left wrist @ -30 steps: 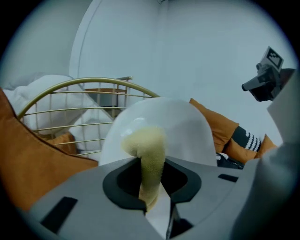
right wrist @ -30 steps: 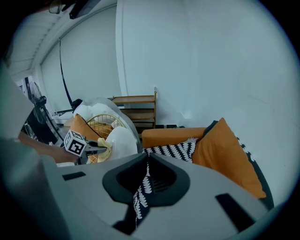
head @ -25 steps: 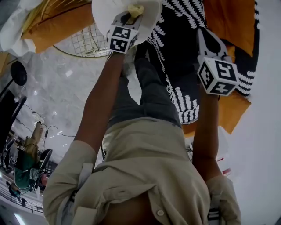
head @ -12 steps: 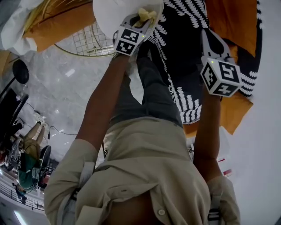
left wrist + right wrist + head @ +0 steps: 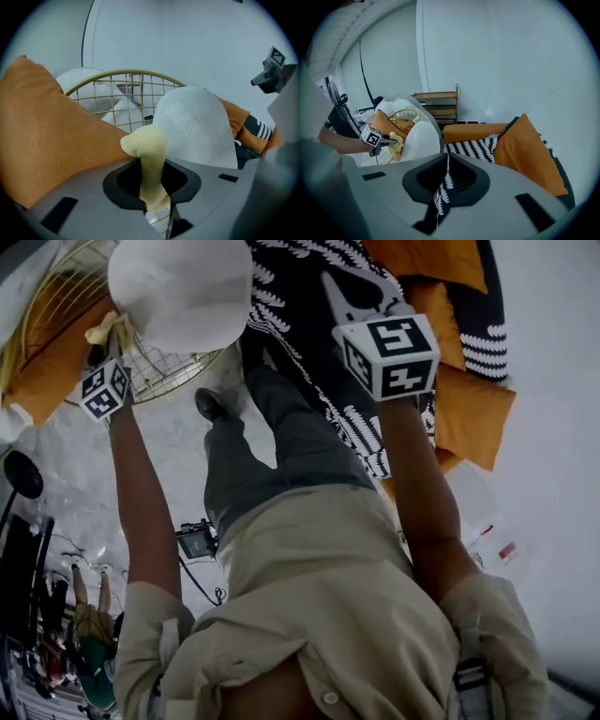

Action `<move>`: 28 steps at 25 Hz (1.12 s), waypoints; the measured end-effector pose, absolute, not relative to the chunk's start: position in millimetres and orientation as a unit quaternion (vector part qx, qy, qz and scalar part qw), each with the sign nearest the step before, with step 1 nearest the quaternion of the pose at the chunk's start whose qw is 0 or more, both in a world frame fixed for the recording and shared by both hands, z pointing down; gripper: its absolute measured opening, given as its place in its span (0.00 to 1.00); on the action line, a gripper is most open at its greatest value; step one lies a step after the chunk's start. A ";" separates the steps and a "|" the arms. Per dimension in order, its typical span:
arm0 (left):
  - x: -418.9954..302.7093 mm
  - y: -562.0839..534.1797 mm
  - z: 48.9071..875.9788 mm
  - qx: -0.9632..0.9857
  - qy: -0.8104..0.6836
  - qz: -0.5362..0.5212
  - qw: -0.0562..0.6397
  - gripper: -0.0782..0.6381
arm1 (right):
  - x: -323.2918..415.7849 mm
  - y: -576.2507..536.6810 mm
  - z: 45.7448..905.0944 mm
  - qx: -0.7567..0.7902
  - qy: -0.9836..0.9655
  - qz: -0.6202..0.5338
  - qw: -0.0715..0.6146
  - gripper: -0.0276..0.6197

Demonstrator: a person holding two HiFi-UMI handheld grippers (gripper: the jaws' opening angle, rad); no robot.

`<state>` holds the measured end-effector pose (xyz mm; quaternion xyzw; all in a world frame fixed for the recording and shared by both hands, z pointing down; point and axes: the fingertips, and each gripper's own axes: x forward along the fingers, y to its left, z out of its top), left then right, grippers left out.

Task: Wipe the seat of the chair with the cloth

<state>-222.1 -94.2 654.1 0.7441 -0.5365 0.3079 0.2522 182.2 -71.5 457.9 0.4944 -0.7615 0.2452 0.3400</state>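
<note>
The chair's white moulded seat (image 5: 183, 292) shows at the top of the head view. It appears again in the left gripper view as the white seat (image 5: 194, 126). My left gripper (image 5: 108, 338) is shut on a pale yellow cloth (image 5: 147, 154). It holds the cloth (image 5: 101, 328) at the seat's left edge, beside a gold wire chair (image 5: 169, 371). The right gripper view shows that cloth (image 5: 396, 143) against the seat (image 5: 423, 138). My right gripper (image 5: 342, 292) hangs shut over a black-and-white patterned cushion (image 5: 309, 296), which shows through the slit between its jaws.
An orange cushion (image 5: 51, 140) fills the wire chair (image 5: 126, 91). Orange cushions (image 5: 529, 154) and the patterned cushion (image 5: 476, 147) lie on a sofa against a white wall. The person's legs (image 5: 272, 437) stand between chair and sofa. A wooden rack (image 5: 440, 105) stands behind.
My left gripper has carried the cloth from the top of the white seat to its left edge by the wire chair. The right gripper has moved further over the patterned cushion.
</note>
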 end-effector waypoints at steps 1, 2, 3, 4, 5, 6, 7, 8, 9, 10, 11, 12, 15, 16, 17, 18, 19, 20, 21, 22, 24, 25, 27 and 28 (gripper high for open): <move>-215.9 -93.2 654.6 0.745 -0.535 0.309 0.251 0.24 | 183.0 -72.0 456.4 0.493 -0.763 0.244 0.339 0.09; -205.5 -93.8 654.6 0.749 -0.530 0.309 0.249 0.24 | 184.6 -72.9 454.4 0.494 -0.763 0.243 0.340 0.09; -194.8 -95.6 654.2 0.753 -0.526 0.308 0.248 0.24 | 185.5 -74.9 452.9 0.494 -0.763 0.240 0.341 0.09; -186.0 -97.3 654.3 0.757 -0.522 0.305 0.247 0.24 | 185.0 -77.5 452.5 0.494 -0.764 0.238 0.341 0.09; -178.7 -96.5 654.9 0.760 -0.518 0.304 0.248 0.24 | 183.7 -78.4 453.1 0.493 -0.764 0.237 0.342 0.09; -171.0 -91.4 656.2 0.762 -0.512 0.305 0.252 0.24 | 183.2 -75.6 454.3 0.492 -0.763 0.241 0.343 0.09; -160.4 -82.8 658.6 0.765 -0.503 0.308 0.259 0.24 | 185.0 -69.9 455.2 0.492 -0.760 0.247 0.345 0.09; -145.5 -75.0 662.1 0.769 -0.491 0.309 0.268 0.24 | 189.2 -65.3 455.5 0.493 -0.757 0.251 0.347 0.09; -126.8 -72.9 665.7 0.777 -0.476 0.307 0.275 0.24 | 194.0 -64.9 455.3 0.496 -0.754 0.252 0.349 0.09; -105.7 -76.3 668.4 0.787 -0.462 0.301 0.277 0.24 | 197.7 -68.0 455.3 0.499 -0.752 0.250 0.350 0.09; -83.6 -80.2 669.4 0.798 -0.448 0.293 0.277 0.24 | 198.7 -71.7 456.0 0.500 -0.752 0.246 0.352 0.09; -61.3 -79.5 669.1 0.807 -0.435 0.287 0.278 0.24 | 197.1 -73.4 457.4 0.499 -0.753 0.244 0.354 0.09; 3.9 -65.9 663.7 0.832 -0.391 0.268 0.287 0.24 | 185.3 -75.0 462.3 0.488 -0.760 0.242 0.355 0.09; 24.0 -62.9 660.2 0.840 -0.376 0.264 0.288 0.24 | 181.5 -77.2 463.0 0.487 -0.763 0.241 0.351 0.09; 42.2 -57.2 656.6 0.848 -0.360 0.264 0.286 0.24 | 178.6 -77.5 463.4 0.486 -0.765 0.243 0.347 0.09; 58.8 -47.5 653.4 0.854 -0.344 0.268 0.284 0.24 | 177.2 -74.8 463.9 0.485 -0.765 0.247 0.345 0.09; 74.9 -35.4 650.8 0.860 -0.326 0.270 0.284 0.24 | 177.8 -70.8 464.4 0.484 -0.763 0.252 0.345 0.09; 90.9 -25.1 648.8 0.866 -0.310 0.270 0.285 0.24 | 180.6 -68.7 464.6 0.485 -0.762 0.256 0.346 0.09; 105.9 -20.8 647.5 0.872 -0.296 0.267 0.285 0.24 | 184.9 -70.5 464.2 0.486 -0.760 0.255 0.347 0.09; 118.4 -23.2 646.3 0.878 -0.286 0.261 0.281 0.24 | 189.4 -74.8 463.2 0.490 -0.759 0.250 0.348 0.09; 132.9 -30.1 641.5 0.889 -0.272 0.252 0.269 0.24 | 195.8 -78.8 460.8 0.501 -0.755 0.244 0.347 0.09; 133.4 -26.5 639.2 0.891 -0.267 0.252 0.266 0.24 | 196.2 -75.6 460.6 0.504 -0.752 0.244 0.348 0.09; 120.5 -16.2 640.7 0.887 -0.271 0.259 0.270 0.24 | 189.1 -68.4 464.1 0.495 -0.754 0.251 0.351 0.09; 110.1 -17.8 644.4 0.882 -0.281 0.263 0.273 0.24 | 183.5 -69.6 466.5 0.487 -0.759 0.252 0.351 0.09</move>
